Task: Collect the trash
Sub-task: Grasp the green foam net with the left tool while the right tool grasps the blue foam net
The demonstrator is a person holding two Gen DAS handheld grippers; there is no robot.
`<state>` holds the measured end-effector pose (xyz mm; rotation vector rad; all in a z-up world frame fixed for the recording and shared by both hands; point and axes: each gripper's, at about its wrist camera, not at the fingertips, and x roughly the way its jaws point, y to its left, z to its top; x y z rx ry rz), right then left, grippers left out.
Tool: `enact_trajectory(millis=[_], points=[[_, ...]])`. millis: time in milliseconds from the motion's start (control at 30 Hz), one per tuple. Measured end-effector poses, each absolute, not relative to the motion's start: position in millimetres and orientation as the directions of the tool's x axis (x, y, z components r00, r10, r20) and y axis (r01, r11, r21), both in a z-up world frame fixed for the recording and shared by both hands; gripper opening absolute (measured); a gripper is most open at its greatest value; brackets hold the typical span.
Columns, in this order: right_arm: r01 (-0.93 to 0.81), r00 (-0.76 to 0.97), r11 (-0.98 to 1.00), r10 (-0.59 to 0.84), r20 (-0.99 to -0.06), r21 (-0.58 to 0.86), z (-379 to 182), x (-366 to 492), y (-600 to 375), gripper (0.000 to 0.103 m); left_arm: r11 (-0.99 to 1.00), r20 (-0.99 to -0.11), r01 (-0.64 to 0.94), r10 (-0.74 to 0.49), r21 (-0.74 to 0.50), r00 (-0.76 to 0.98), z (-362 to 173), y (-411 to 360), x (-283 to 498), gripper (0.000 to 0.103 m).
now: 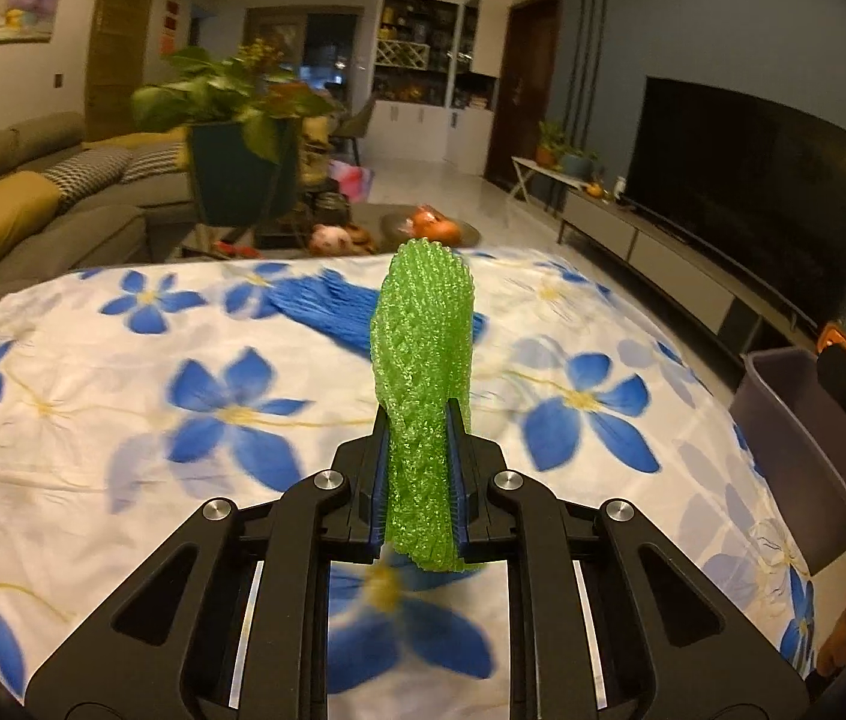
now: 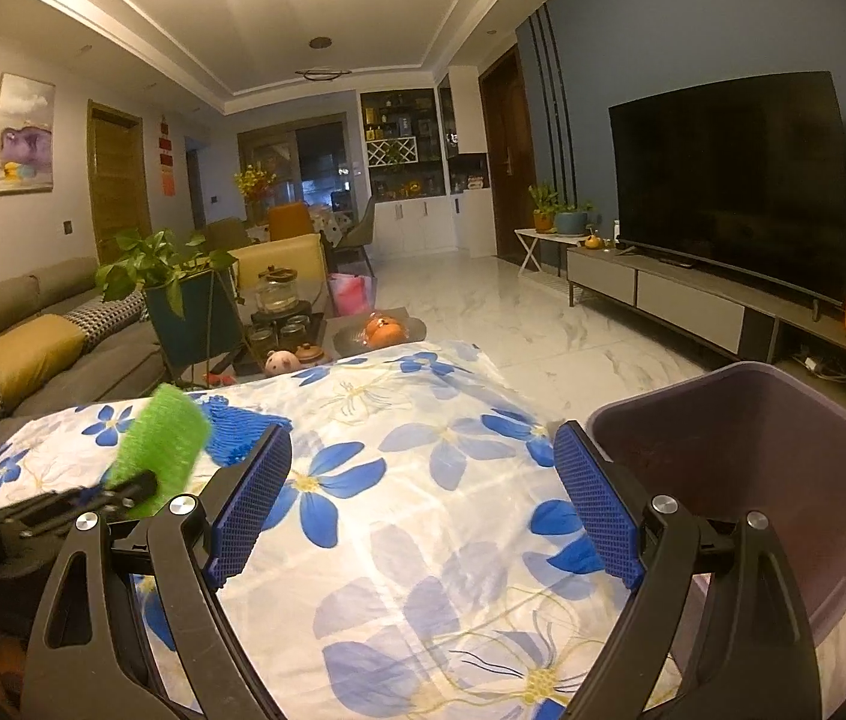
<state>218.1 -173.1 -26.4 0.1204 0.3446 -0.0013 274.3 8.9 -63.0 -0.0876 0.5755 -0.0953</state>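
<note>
A table covered with a white cloth (image 1: 93, 450) printed with large blue flowers fills the lower half of both views, set in a living room with a pale marble floor (image 2: 519, 324), a grey-green sofa (image 2: 15, 324) with mustard cushions at nine o'clock, and a big dark television (image 2: 729, 180) on a low console at two o'clock against a blue wall. Beyond the far edge of the table, at twelve o'clock, stand a leafy plant in a dark teal pot (image 1: 237, 174), a glass tea set and a dish of orange fruit (image 2: 384, 329). The left gripper (image 1: 420, 468) is clamped narrow on a green foam net sleeve (image 1: 423, 360), which stands upright between its blue pads, lifted above the cloth. Behind it, at eleven o'clock in the left wrist view, a blue foam net sleeve (image 1: 327, 312) lies flat on the cloth. The right gripper (image 2: 423, 504) hovers over the table with its blue-padded fingers spread wide and nothing between them. A purple-grey bin (image 2: 753, 456) sits at the table's right edge, at three o'clock, just beside the right gripper's outer finger, its mouth open toward the camera.
</note>
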Motion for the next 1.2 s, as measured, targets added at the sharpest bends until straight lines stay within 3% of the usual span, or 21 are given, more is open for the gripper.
enact_trajectory(millis=[600,1067,1200], points=[[-0.138,0.901,0.990,0.138,-0.410,0.029,-26,314,-75,0.086,0.978,-0.468,-0.179,0.109,-0.107,0.877,-43,116,293,0.015],[-0.215,0.762,0.972,0.109,-0.639,-0.091,-81,402,-6,0.086,0.957,-0.519,-0.242,0.127,-0.160,0.845,-78,146,310,0.015],[-0.227,0.696,0.969,0.092,-0.712,-0.096,-99,415,-2,0.074,0.955,-0.529,-0.244,0.123,-0.166,0.840,-82,147,313,0.015]])
